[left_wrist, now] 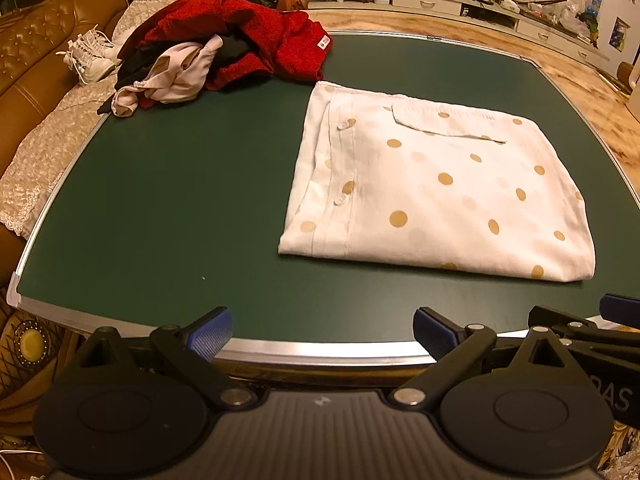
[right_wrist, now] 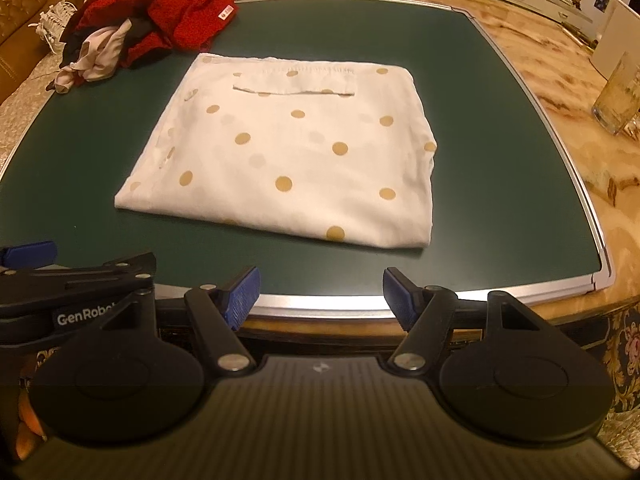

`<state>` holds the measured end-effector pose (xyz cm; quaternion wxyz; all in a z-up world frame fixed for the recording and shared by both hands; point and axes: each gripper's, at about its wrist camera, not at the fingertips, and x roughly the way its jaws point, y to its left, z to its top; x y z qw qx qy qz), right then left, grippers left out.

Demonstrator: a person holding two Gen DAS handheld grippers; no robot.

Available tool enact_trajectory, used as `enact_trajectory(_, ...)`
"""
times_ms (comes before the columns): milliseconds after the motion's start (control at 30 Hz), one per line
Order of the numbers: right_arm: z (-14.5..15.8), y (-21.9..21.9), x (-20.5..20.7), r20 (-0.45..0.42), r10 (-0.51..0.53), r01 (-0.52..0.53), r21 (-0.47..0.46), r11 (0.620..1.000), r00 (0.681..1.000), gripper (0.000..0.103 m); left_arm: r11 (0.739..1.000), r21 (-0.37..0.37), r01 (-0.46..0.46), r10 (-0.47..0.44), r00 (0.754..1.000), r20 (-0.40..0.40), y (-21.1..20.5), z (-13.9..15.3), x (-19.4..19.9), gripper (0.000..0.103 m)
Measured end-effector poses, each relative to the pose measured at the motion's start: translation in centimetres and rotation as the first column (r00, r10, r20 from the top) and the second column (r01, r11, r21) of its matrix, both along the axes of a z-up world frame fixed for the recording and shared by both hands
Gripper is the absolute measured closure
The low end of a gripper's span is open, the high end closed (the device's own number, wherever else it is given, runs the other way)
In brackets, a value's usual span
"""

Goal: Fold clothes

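**A:** Clothes first: where does the polka-dot shirt point(right_wrist: 280, 152) lie?

**B:** Folded into a flat rectangle on the green table point(right_wrist: 500, 128), a little right of the middle in the left wrist view point(left_wrist: 436, 188). It is white with tan dots. A pocket flap shows near its far edge, and a button placket runs along its left side.

**A:** And the other clothes?

**B:** A loose pile point(left_wrist: 224, 48) sits at the table's far left corner, well apart from the shirt's near edge but close to its far left corner. A red garment point(left_wrist: 280, 40) lies uppermost, with something black and a pale pink piece point(left_wrist: 176, 76) bunched under it. The pile spills over the table's silver rim.

**A:** The grippers?

**B:** Both hang over the near edge of the table, short of the shirt. The left gripper point(left_wrist: 323, 330) has its blue pads spread wide with nothing between them. The right gripper point(right_wrist: 320, 294) stands the same way, pads apart and empty. Each shows at the edge of the other's view, side by side.

**A:** Around the table?

**B:** A brown leather sofa point(left_wrist: 36, 52) stands to the left, draped with a lace cover point(left_wrist: 48, 148), and white sneakers point(left_wrist: 90, 56) rest on it. To the right, a glass tumbler point(right_wrist: 618, 94) stands on the marbled surface beyond the rim. A low white cabinet point(left_wrist: 460, 0) crowded with small items runs along the far wall.
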<state>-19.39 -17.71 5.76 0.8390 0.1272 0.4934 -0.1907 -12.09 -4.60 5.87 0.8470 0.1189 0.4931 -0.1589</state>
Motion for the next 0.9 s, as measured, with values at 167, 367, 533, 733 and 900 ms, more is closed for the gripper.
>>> enact_trajectory(167, -0.9, -0.3, -0.4, 0.012, -0.021, 0.021, 0.008, 1.000, 1.000, 0.027, 1.000, 0.003, 0.019, -0.019, 1.000, 0.001, -0.2, -0.8, -0.4, 0.004)
enact_trajectory(367, -2.4, -0.7, -0.6, 0.028, -0.048, 0.047, 0.031, 0.998, 0.998, 0.027, 0.999, -0.014, 0.041, -0.041, 0.999, 0.004, -0.3, -2.5, -0.5, 0.004)
enact_trajectory(533, -3.4, -0.7, -0.4, 0.023, -0.046, 0.046, 0.000, 0.999, 0.999, 0.027, 0.998, -0.036, 0.055, -0.055, 0.998, 0.010, -0.2, -3.7, -0.5, 0.004)
enact_trajectory(733, -4.3, -1.3, -0.6, 0.057, -0.065, 0.064, 0.015, 0.998, 0.996, 0.027, 0.997, -0.055, 0.056, -0.055, 0.998, 0.027, -0.6, -4.5, -0.3, 0.004)
enact_trajectory(900, -4.7, -1.6, -0.4, 0.071, -0.072, 0.073, -0.006, 0.997, 0.995, 0.027, 0.997, -0.059, 0.058, -0.056, 0.998, 0.043, -0.9, -4.7, -0.1, 0.002)
